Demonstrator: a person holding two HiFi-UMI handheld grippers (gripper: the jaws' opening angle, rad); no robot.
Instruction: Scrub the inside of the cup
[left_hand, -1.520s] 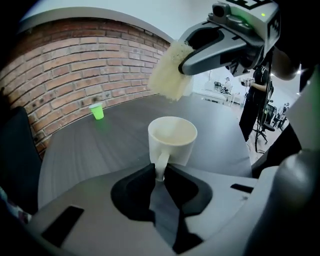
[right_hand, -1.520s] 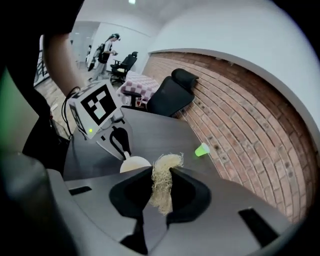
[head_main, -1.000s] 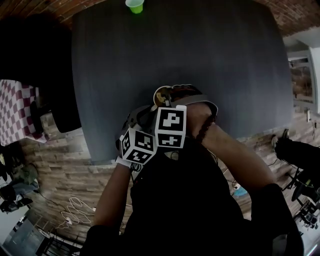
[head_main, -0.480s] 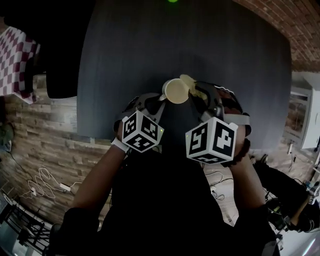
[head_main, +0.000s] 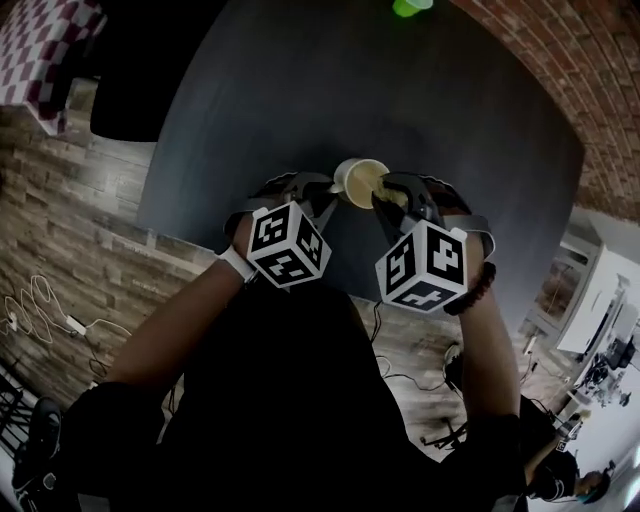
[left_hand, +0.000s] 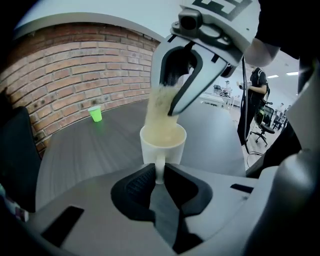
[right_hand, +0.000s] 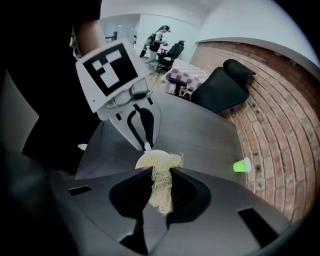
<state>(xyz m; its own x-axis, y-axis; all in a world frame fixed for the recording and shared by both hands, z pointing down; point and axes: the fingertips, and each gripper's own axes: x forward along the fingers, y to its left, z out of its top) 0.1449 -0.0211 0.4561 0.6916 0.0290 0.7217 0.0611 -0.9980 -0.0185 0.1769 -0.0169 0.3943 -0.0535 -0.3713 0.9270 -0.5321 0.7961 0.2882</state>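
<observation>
A white cup (left_hand: 162, 142) is held over the dark table (head_main: 300, 90), its mouth facing up. My left gripper (left_hand: 159, 172) is shut on the cup's handle (left_hand: 159, 169). A pale fibrous scrubber (right_hand: 161, 187) is pinched in my right gripper (right_hand: 161, 176), which comes down from above. The scrubber's (left_hand: 161, 107) lower end reaches into the cup's mouth. In the head view the cup (head_main: 356, 181) shows between the left gripper (head_main: 322, 197) and the right gripper (head_main: 388, 200), with the scrubber (head_main: 368, 185) at its rim.
A small green cup (head_main: 410, 6) stands at the table's far edge near the brick wall (left_hand: 75, 65). A black chair (right_hand: 220, 87) and a checked cloth (head_main: 50, 25) lie beyond the table. A person (left_hand: 257, 95) stands far off. Cables (head_main: 40, 305) run over the floor.
The two grippers, overlapping a second ago, now stand side by side. The cup's mouth came into sight and the scrubber moved from its rim into it. The head view has swung round.
</observation>
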